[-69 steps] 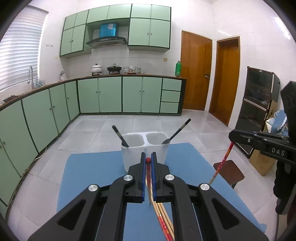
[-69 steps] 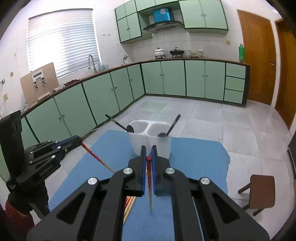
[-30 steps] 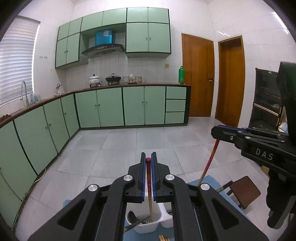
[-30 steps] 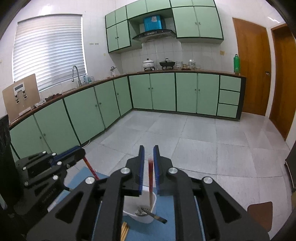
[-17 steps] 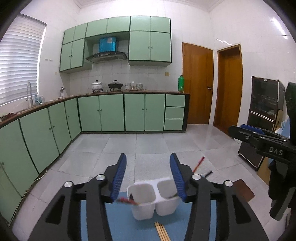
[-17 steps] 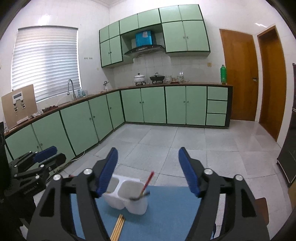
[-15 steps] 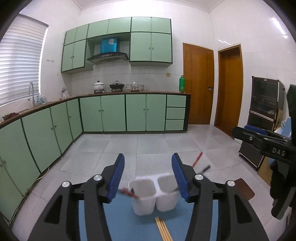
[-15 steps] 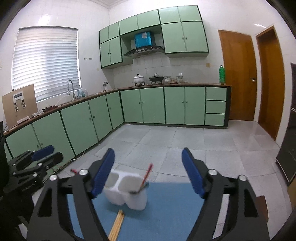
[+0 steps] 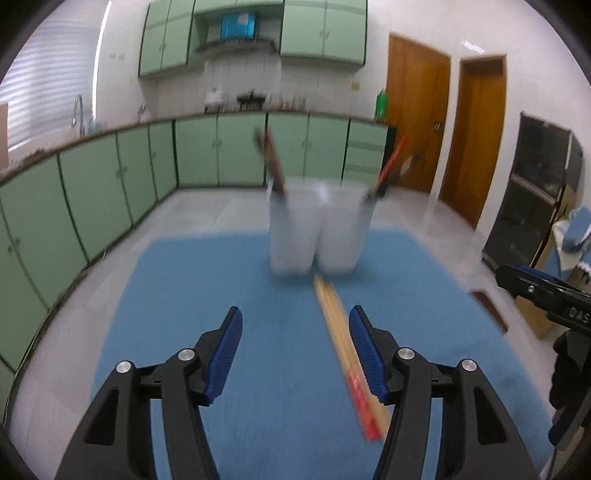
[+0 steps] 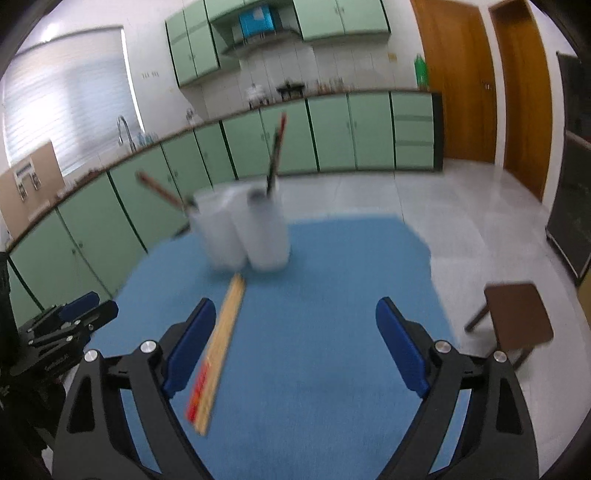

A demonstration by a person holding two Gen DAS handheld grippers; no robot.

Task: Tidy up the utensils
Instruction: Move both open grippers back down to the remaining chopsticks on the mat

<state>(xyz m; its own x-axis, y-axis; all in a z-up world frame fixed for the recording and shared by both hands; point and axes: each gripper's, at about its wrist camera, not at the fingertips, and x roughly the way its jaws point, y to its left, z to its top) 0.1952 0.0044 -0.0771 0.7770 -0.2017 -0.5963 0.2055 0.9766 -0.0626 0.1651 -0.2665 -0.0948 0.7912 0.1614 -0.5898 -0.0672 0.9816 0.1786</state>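
Underneath, blue mat [image 9: 229, 280] amid green kitchen cabinets [image 9: 92, 177], both grippers' jaws opening, nothing between them.

A home kitchen. Green cabinets [image 9: 236, 155] line the walls beneath a long counter with a sink tap [image 10: 125, 134], pots on a stove [image 9: 251, 99] and a range hood [image 10: 258, 22] above. Wooden doors [image 9: 417, 114] open off the tiled floor [image 10: 461, 206].

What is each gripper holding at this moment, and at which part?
Nothing. The left gripper and the right gripper are both opening with nothing between their fingers. The chopsticks lie on the blue mat.
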